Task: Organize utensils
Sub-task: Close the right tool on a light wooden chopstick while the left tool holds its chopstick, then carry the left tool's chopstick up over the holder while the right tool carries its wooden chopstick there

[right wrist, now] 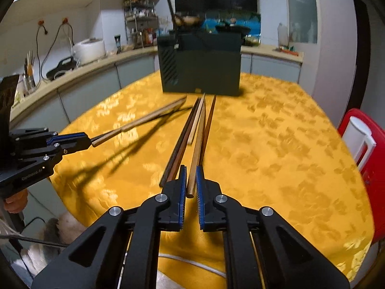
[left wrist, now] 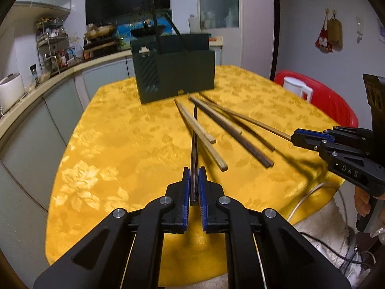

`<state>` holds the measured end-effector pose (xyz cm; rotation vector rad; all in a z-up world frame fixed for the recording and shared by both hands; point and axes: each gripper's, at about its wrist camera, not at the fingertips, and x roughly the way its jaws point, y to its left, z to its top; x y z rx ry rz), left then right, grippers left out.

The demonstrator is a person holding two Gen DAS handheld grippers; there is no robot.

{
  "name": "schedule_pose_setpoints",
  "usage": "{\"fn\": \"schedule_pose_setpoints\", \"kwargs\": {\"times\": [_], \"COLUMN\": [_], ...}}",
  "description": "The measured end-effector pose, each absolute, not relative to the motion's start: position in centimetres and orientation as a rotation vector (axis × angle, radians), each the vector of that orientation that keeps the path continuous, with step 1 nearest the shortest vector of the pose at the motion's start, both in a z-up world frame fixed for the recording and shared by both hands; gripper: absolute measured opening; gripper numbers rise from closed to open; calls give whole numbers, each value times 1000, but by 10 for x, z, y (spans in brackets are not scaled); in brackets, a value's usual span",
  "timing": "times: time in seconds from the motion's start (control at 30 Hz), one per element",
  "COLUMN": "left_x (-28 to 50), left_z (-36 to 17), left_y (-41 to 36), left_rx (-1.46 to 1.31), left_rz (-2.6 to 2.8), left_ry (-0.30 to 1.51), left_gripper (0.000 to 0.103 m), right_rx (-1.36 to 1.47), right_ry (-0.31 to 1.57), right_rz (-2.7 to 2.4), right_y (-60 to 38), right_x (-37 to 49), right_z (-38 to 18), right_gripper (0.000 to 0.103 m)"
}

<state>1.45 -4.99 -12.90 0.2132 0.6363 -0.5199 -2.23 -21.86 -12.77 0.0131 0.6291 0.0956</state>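
Chopsticks are what both your hands carry now, one apiece, and the green holder box stands straight ahead of each.

From the left wrist view, your left gripper has its fingers pinching a dark chopstick near its blunt end. Its long axis runs straight out along the fingers toward the holder box, which sits at the far side of the yellow worktop. The tip seems to ride above the cloth, crossing over a pale chopstick pair that lies flat. Two dark chopsticks rest just to the right of that pair. At the right edge, your right gripper is closed on a thin pale stick.

From the right wrist view, your right gripper has its fingers pressed onto a light wooden chopstick, again gripped near the end and aimed lengthwise at the box. A darker chopstick lies just left of it on the cloth, and a reddish one just right. Your left gripper shows at the left, clamped on its stick.

Both sticks point at the box, but nearly level; I judge you must carry them over its open top and tip them upright to drop in. Neither hand looks clearly nearer.
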Motion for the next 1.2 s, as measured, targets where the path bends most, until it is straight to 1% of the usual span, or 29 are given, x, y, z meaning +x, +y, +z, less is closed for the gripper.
{"fn": "schedule_pose_setpoints", "kwargs": {"times": [0.1,0.13,0.17,0.37,0.47,0.63,0.73,0.97,1.2], "left_x": [13,12,12,8,10,9,9,9,6], "left_z": [-117,-112,-109,-78,-67,-50,-43,-29,-21], "left_y": [-47,-46,-46,-45,-44,-41,-39,-29,-17], "left_rx": [203,200,199,198,198,181,172,149,127], "left_rz": [-521,-521,-522,-537,-529,-530,-525,-510,-496], "left_ry": [613,602,596,539,516,489,476,453,435], "left_gripper": [7,7,7,7,7,7,7,7,7], "right_rx": [22,25,29,47,64,75,102,46,35], "right_ry": [593,585,573,514,511,549,603,686,713], "right_rz": [90,88,89,93,104,122,142,159,147], "right_y": [-223,-225,-226,-234,-238,-235,-236,-221,-220], "right_x": [-26,-27,-27,-26,-25,-28,-26,-25,-22], "right_z": [-114,-111,-106,-81,-79,-95,-111,-140,-151], "right_gripper": [8,5,3,3,3,4,4,4,5]}}
